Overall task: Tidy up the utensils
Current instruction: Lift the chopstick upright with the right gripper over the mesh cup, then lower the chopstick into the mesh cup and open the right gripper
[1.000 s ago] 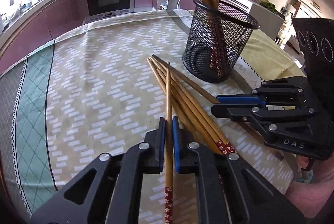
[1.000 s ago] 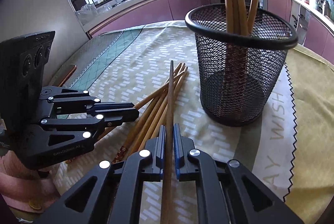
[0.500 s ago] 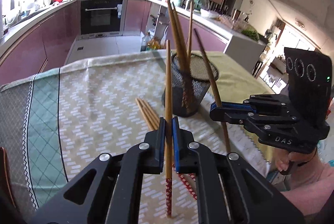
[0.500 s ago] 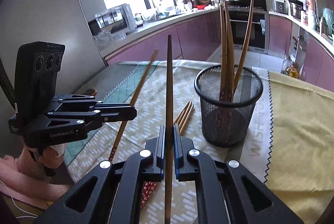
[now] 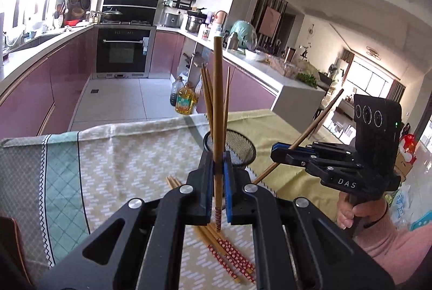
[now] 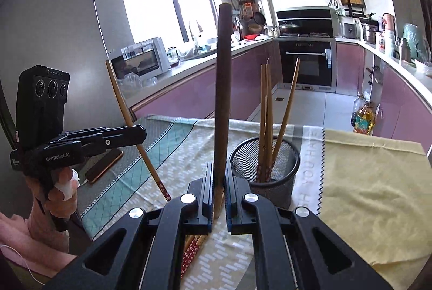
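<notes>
Kitchen with purple cabinets and a built-in oven (image 5: 122, 53); desk (image 6: 364, 182) under patterned and yellow cloths. Mesh cup (image 6: 266, 168) holds upright chopsticks; loose chopsticks (image 5: 229, 257) lie on the cloth, partly hidden behind the gripper bodies. Left gripper (image 5: 217, 182) clamped on one chopstick (image 5: 217, 106), raised above the desk. Right gripper (image 6: 218, 190) clamped on another chopstick (image 6: 222, 90), likewise raised, tip up.

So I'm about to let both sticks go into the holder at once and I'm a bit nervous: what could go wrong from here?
1. Each claw, left and right, pinches one chopstick near its lower end, so the long top may swing and miss the mesh holder.
2. Sticks already in the holder lean across its mouth and may block entry.
3. The two raised sticks could cross.
</notes>
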Available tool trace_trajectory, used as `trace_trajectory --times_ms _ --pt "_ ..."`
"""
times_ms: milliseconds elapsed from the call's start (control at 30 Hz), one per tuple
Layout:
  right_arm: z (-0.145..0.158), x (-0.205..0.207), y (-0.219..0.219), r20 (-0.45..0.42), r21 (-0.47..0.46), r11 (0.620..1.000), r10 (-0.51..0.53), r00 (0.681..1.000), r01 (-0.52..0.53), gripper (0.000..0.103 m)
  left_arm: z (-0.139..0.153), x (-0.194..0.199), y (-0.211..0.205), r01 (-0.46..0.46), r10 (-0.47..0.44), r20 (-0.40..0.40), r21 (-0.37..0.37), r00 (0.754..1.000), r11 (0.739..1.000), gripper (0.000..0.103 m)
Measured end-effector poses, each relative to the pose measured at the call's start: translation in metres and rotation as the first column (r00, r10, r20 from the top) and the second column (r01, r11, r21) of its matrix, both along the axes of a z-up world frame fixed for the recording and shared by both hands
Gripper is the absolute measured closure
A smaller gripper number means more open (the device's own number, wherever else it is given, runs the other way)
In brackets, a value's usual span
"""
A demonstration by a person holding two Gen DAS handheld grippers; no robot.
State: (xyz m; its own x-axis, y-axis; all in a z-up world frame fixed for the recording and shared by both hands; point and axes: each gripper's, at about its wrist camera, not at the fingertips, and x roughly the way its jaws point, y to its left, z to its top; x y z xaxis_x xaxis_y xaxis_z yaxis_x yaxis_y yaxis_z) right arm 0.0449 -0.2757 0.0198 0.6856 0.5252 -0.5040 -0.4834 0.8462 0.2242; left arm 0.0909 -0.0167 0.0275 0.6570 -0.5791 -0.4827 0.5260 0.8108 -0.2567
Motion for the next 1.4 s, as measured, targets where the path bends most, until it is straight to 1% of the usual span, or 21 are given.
trace_trajectory --times_ms 167,533,700,867,1033,1200,1400 --pt "0.016 0.003 -0.006 0.043 -0.001 1.000 -0.015 0.999 0.016 0.097 0.017 0.009 -0.005 -0.003 0.004 0.031 -0.024 1.000 1.000 0.096" --pt "0.047 0.011 -0.016 0.131 0.006 0.999 -0.035 0.991 0.035 0.097 0.047 0.030 -0.028 0.008 -0.005 0.087 -0.036 0.996 0.999 0.096" --pt "0.056 0.017 -0.018 0.161 0.015 0.999 -0.052 0.986 0.050 0.097 0.058 0.036 -0.037 0.006 -0.003 0.106 -0.034 0.994 0.999 0.096" --pt "0.057 0.028 -0.020 0.175 0.006 0.997 -0.078 0.981 0.078 0.097 0.060 0.044 -0.048 -0.004 0.005 0.112 -0.014 0.994 1.000 0.096" --pt "0.049 0.037 -0.017 0.157 -0.002 0.995 -0.095 0.983 0.097 0.097 0.056 0.055 -0.059 -0.010 0.008 0.101 0.017 0.995 1.000 0.096" --pt "0.037 0.047 -0.015 0.121 -0.016 0.994 -0.103 0.987 0.106 0.097 0.042 0.066 -0.070 -0.008 0.003 0.065 0.070 0.998 0.998 0.096" --pt "0.018 0.064 -0.011 0.033 -0.057 0.994 -0.092 0.995 0.094 0.097 0.019 0.075 -0.079 0.026 -0.027 0.000 0.139 1.000 0.990 0.096"
